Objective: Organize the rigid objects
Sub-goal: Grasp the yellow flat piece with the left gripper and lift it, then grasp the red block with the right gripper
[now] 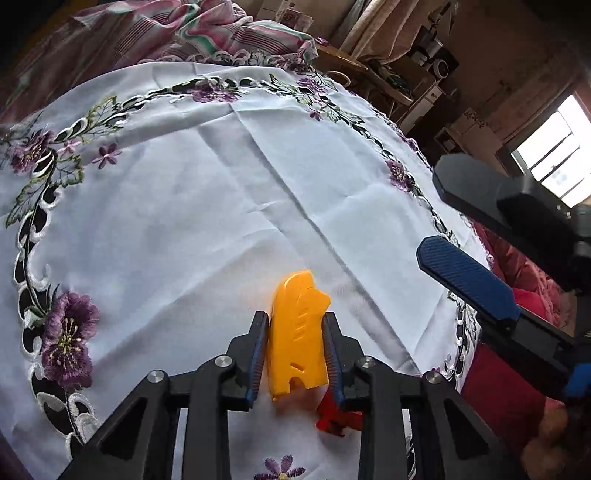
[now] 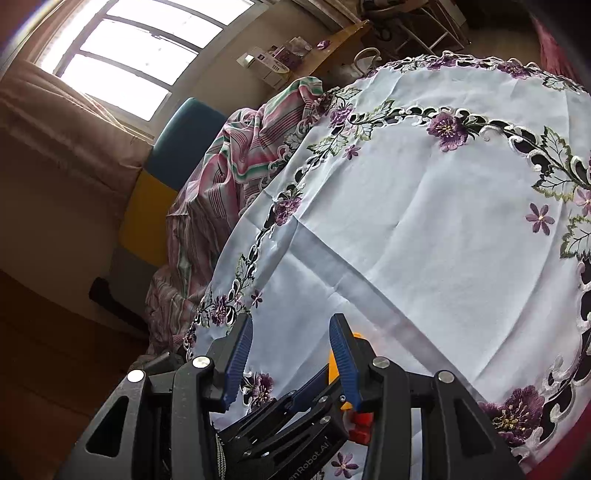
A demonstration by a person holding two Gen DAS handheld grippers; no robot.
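Note:
My left gripper (image 1: pixel 295 325) is shut on a yellow plastic piece (image 1: pixel 297 339), held just above the white embroidered tablecloth (image 1: pixel 207 206). A small red plastic piece (image 1: pixel 338 421) lies on the cloth below the left gripper's right finger. My right gripper (image 2: pixel 290 328) is open and empty, hovering over the cloth's near edge; it also shows in the left wrist view (image 1: pixel 454 225) at the right. In the right wrist view, the left gripper (image 2: pixel 295 417) sits low between my fingers, with part of the yellow piece (image 2: pixel 334 365) and the red piece (image 2: pixel 360 424) behind the right finger.
A striped pink and green cloth (image 1: pixel 192 33) lies bunched at the table's far edge, also in the right wrist view (image 2: pixel 236 155). Wooden shelves with clutter (image 1: pixel 399 77) stand beyond the table. A bright window (image 2: pixel 122 55) and a blue and yellow panel (image 2: pixel 162 177) are at the left.

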